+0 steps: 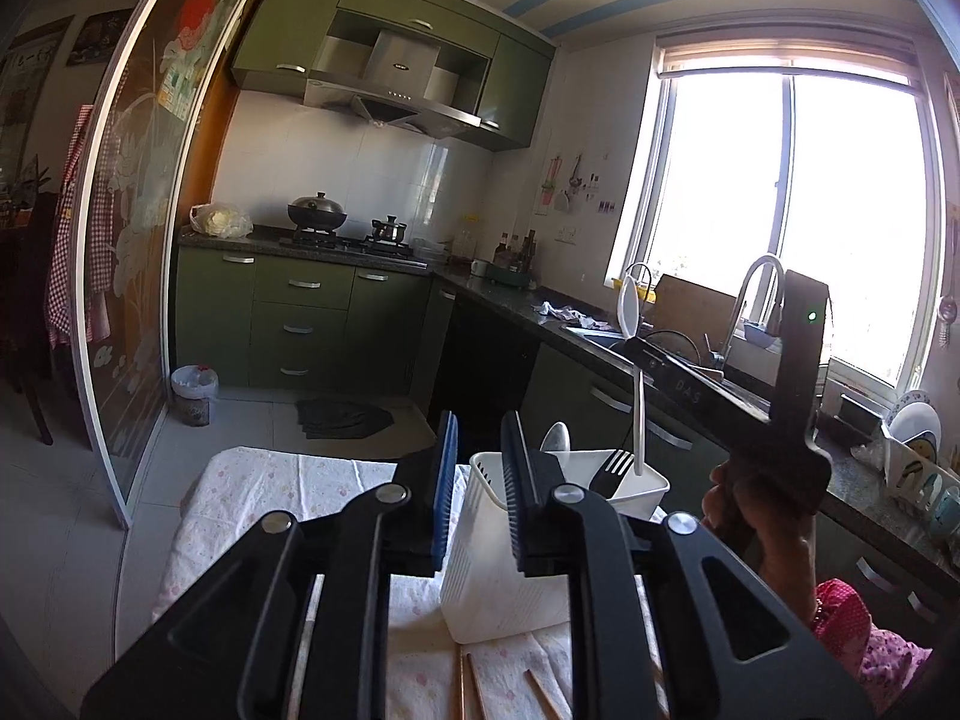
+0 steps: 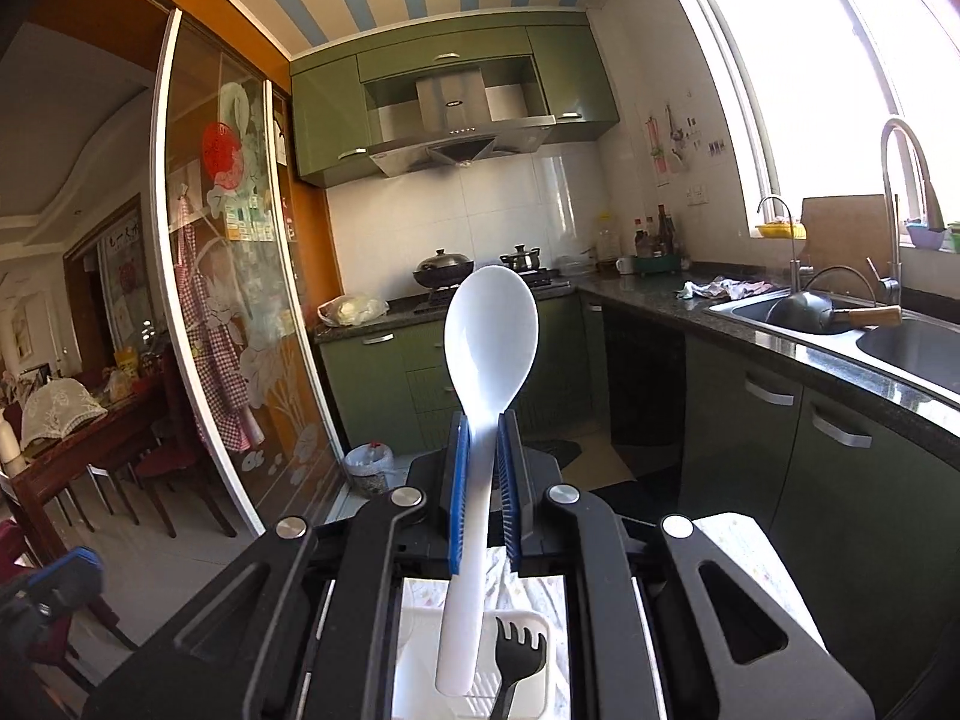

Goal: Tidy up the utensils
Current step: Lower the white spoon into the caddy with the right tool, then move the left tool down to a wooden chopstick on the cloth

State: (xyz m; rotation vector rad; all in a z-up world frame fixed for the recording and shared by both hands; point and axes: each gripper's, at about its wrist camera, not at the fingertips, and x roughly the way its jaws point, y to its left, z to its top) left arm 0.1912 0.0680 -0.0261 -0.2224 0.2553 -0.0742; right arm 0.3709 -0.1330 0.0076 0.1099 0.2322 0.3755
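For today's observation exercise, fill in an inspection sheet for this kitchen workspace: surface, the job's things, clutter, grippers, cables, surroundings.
Surface: table under a pale floral cloth.
Job's things: white slotted plastic utensil holder on the cloth, holding a black plastic fork and a grey metal spoon; long white plastic spoon above the holder; wooden chopsticks lying in front of it.
Clutter: nothing seen on the cloth.
Grippers: left gripper open, empty; right gripper shut on the white spoon's handle.
Cables: nothing seen.
Surroundings: green cabinets, steel sink, bright window.
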